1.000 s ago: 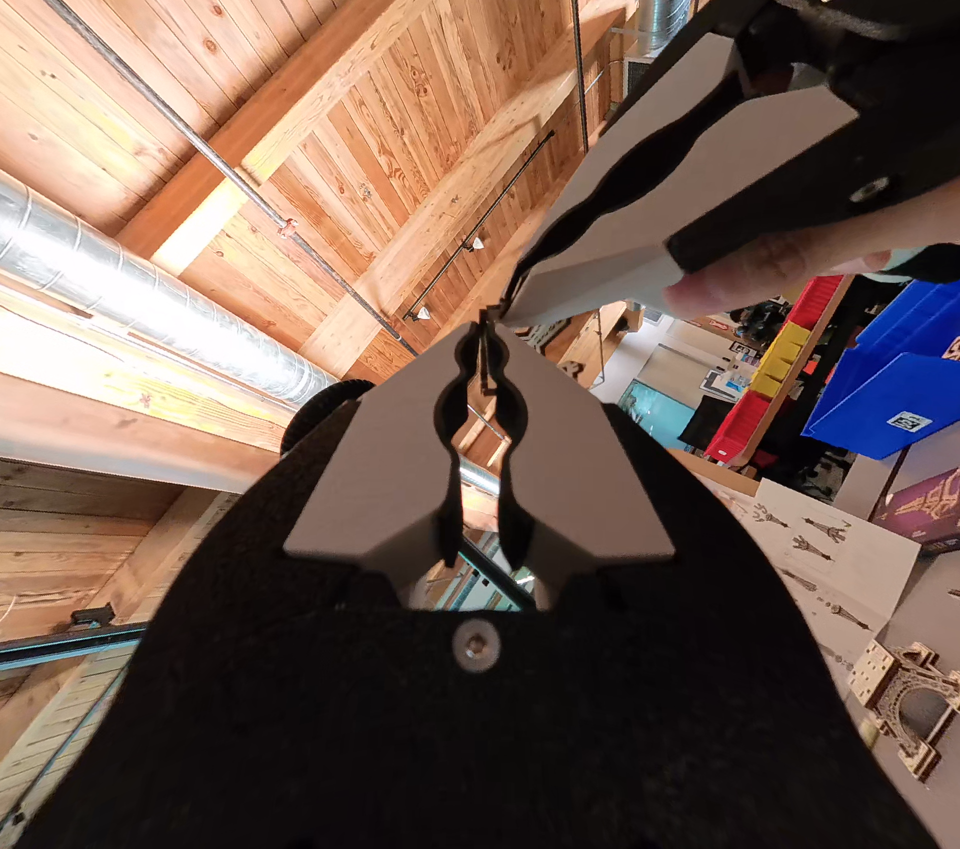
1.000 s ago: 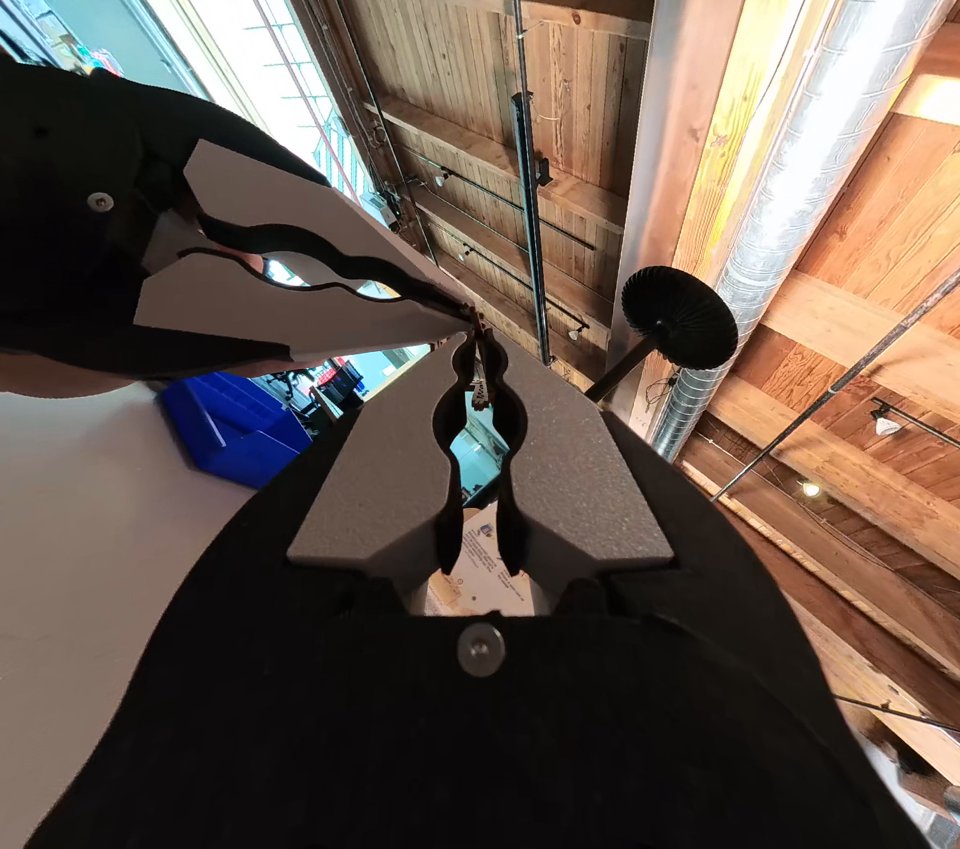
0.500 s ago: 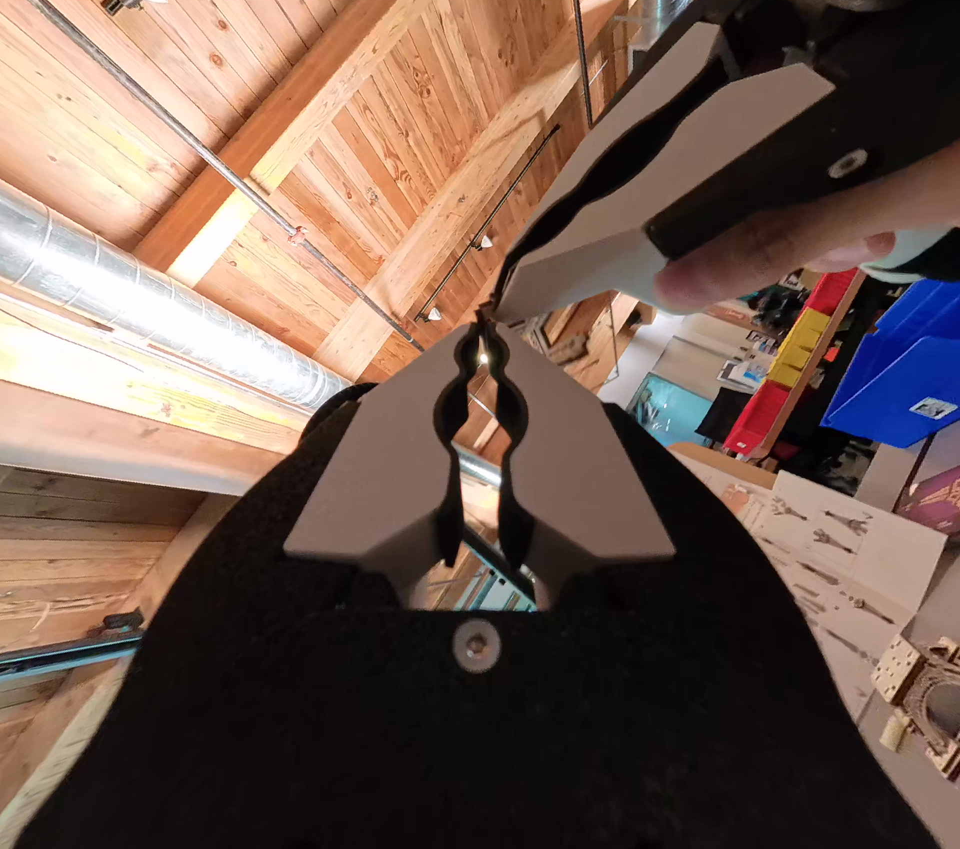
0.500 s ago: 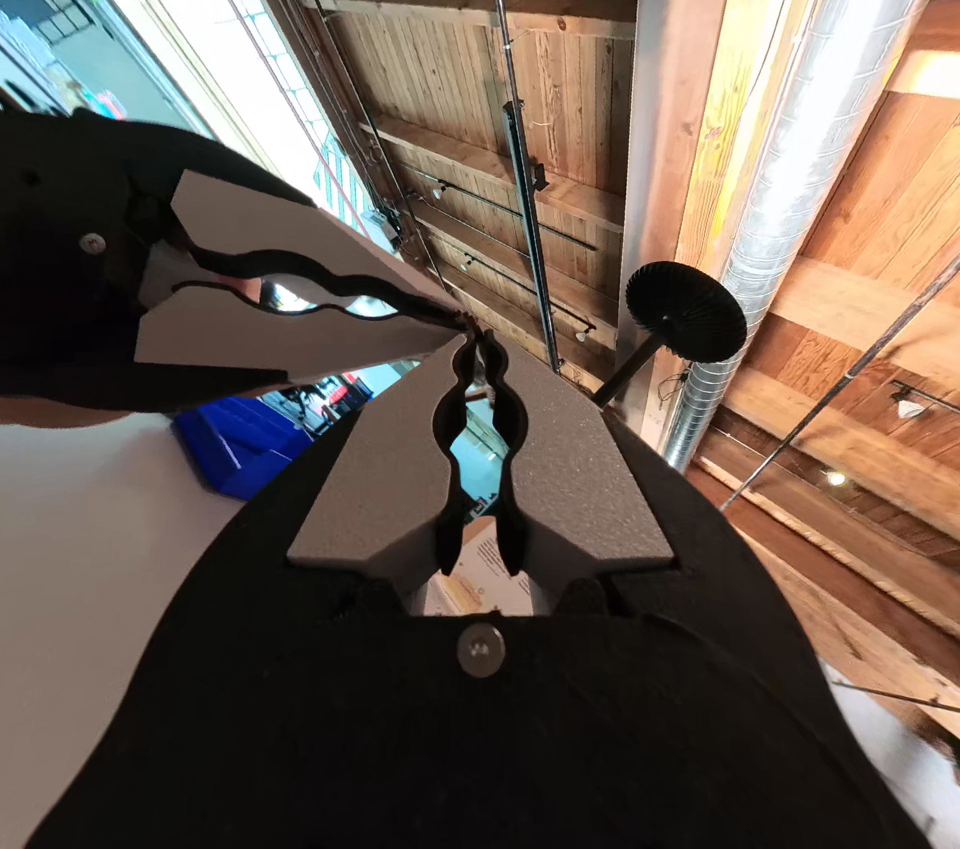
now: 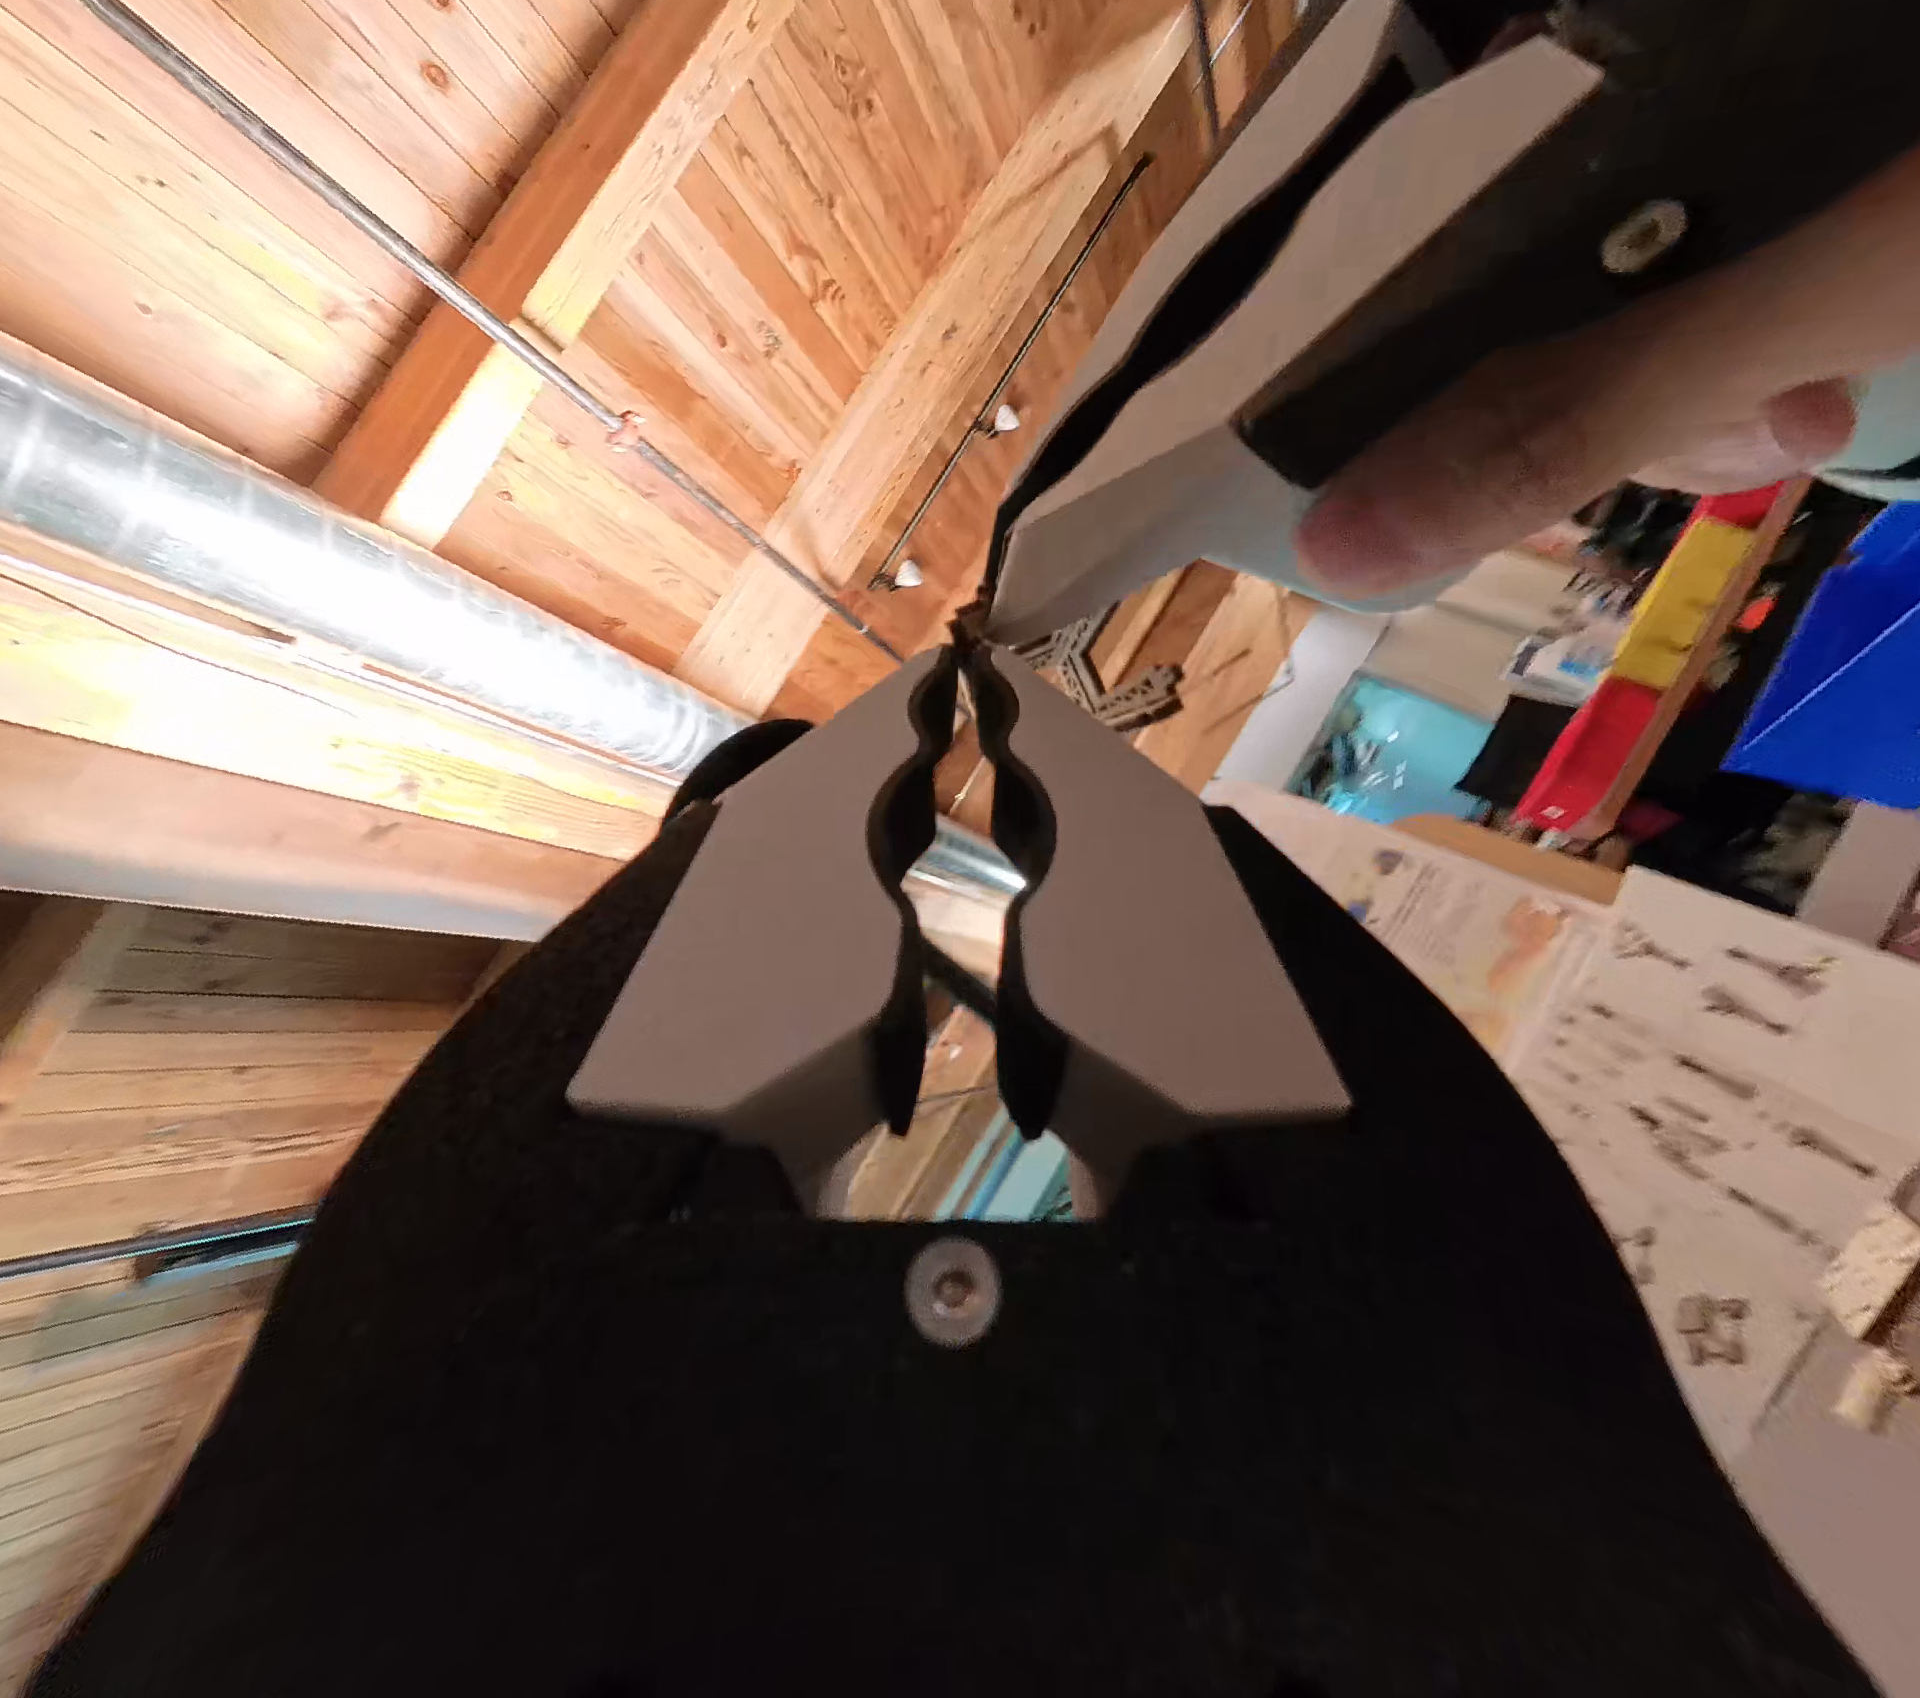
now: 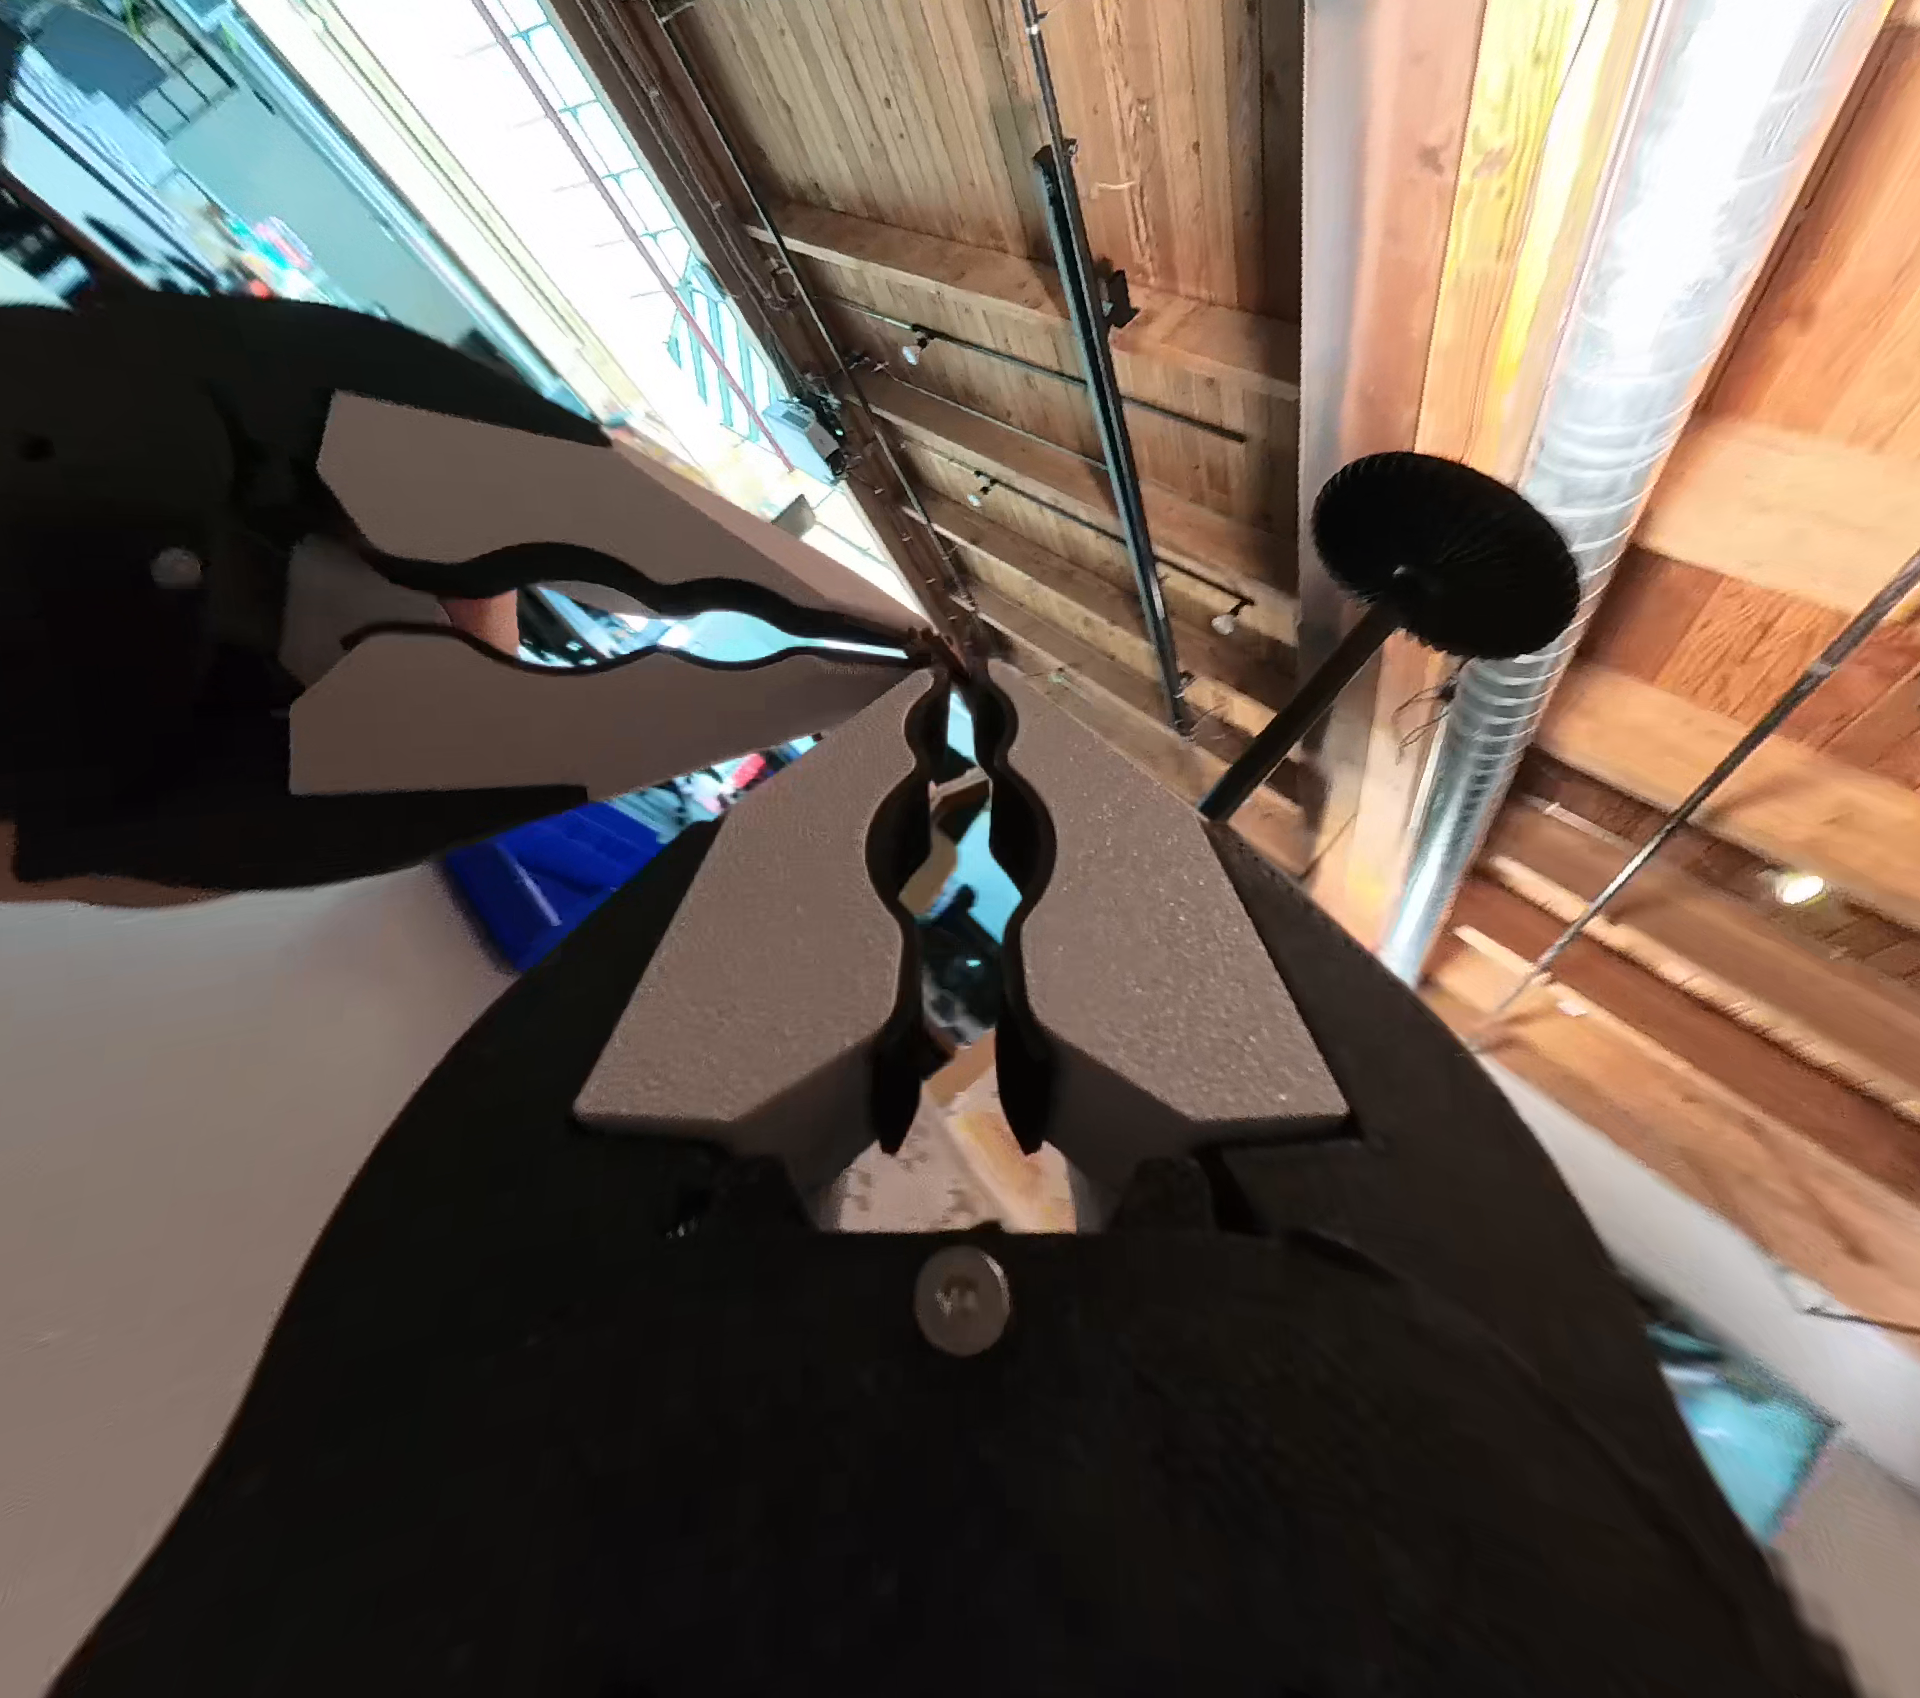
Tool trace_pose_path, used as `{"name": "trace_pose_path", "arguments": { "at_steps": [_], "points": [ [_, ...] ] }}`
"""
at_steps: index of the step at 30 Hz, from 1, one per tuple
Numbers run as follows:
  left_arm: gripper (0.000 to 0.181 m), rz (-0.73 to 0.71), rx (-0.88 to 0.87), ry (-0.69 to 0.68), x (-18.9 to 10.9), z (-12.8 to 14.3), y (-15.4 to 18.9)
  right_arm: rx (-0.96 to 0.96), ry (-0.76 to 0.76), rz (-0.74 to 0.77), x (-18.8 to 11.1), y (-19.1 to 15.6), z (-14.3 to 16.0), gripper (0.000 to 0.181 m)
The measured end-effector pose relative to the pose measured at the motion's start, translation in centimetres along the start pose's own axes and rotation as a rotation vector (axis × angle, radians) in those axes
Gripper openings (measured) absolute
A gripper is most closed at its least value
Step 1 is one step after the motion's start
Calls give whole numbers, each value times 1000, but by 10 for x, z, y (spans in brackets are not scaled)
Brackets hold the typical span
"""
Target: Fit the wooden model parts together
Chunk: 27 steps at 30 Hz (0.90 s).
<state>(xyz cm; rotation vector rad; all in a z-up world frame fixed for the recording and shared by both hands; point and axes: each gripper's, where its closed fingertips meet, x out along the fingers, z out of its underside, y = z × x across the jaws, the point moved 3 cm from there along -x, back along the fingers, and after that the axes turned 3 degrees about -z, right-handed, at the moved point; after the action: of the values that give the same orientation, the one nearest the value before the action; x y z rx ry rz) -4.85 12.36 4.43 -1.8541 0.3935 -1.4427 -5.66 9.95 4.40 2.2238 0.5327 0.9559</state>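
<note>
Both handheld grippers are raised toward a wooden plank ceiling (image 5: pixel 343 121), tips meeting in mid-air, probably so the person can sight the tiny joint against the light. The left gripper (image 5: pixel 961 663), grey-fingered on a black body, is pinched nearly closed on a small dark sliver of wooden model part (image 5: pixel 968 625). The right gripper (image 6: pixel 961 680) is likewise nipped on a thin dark piece (image 6: pixel 940 649) at its tips. The two pieces touch; whether they are joined cannot be told. A pale wooden model section (image 5: pixel 1870 1274) lies on the table below.

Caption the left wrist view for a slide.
Left tongs and right tongs meet tip to tip, pinching a small wooden part overhead.
</note>
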Motion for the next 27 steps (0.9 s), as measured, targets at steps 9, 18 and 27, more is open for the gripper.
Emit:
{"name": "trace_pose_path", "arguments": {
  "at_steps": [9,18,27],
  "points": [
    [0,-185,416,18,-8,-1,-11,423,84,-161,-1,-3,-3,21],
    [0,-206,480,105,-13,-8,-12,874,156,-363,-4,2,-6,26],
    [0,-215,513,90,-12,-6,-8,1003,138,-411,-4,3,-3,17]
  ]
}}
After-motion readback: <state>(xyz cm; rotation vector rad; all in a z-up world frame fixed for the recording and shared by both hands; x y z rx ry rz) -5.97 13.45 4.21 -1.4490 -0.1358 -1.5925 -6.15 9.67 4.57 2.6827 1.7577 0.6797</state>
